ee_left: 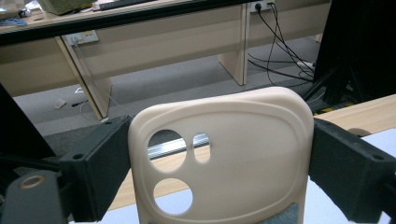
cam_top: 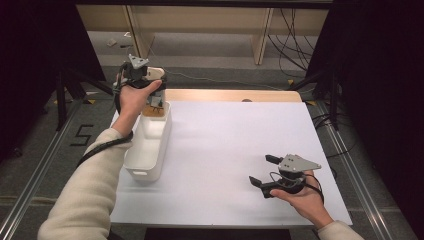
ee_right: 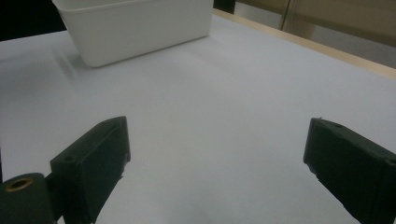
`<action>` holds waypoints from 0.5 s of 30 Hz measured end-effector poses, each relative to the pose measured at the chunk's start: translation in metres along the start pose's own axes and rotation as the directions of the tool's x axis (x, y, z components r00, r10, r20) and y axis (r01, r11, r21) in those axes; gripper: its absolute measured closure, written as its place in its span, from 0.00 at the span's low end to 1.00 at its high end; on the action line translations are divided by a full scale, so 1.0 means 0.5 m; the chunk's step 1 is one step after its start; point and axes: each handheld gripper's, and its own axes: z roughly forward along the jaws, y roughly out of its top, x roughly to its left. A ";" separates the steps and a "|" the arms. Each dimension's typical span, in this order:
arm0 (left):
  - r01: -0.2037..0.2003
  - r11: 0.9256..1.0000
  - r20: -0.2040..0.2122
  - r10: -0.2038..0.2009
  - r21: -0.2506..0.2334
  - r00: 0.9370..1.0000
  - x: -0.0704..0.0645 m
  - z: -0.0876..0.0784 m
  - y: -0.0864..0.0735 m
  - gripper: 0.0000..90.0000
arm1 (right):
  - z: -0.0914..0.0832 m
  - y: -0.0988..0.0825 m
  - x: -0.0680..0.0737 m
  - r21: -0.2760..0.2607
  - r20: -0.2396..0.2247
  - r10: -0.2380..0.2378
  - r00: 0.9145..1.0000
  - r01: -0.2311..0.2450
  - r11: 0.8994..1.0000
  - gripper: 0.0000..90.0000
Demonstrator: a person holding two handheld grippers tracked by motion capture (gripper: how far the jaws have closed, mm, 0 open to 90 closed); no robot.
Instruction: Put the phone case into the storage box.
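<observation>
Left gripper clamped on unmarked beige phone case above white bin, right gripper jaws apart over white surface

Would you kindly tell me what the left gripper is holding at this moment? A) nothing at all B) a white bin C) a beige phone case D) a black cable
C: in the left gripper view, the left gripper has its two black jaws pressed against the sides of a beige phone case with camera cut-outs, held up above the far end of the white bin.
</observation>
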 end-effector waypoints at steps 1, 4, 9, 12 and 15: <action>0.001 1.000 0.000 -0.001 0.000 1.000 0.000 0.001 0.000 0.12 | 0.000 0.000 0.000 0.000 0.000 0.000 1.000 0.000 1.000 0.09; -0.001 1.000 0.002 0.001 -0.001 1.000 -0.001 0.002 0.000 0.12 | 0.000 0.000 0.000 0.000 0.000 -0.001 1.000 0.001 1.000 0.09; -0.001 1.000 0.002 0.001 0.000 1.000 -0.002 0.005 0.000 0.12 | 0.000 0.000 0.000 0.000 0.000 -0.002 1.000 0.002 1.000 0.09; -0.001 1.000 0.005 0.001 -0.001 1.000 -0.001 0.007 0.000 0.12 | 0.000 0.000 -0.001 -0.001 0.000 -0.002 1.000 0.002 1.000 0.09; -0.007 1.000 0.008 0.007 0.004 1.000 0.000 0.010 -0.001 0.12 | 0.000 0.000 0.000 0.000 0.000 -0.002 1.000 0.002 1.000 0.09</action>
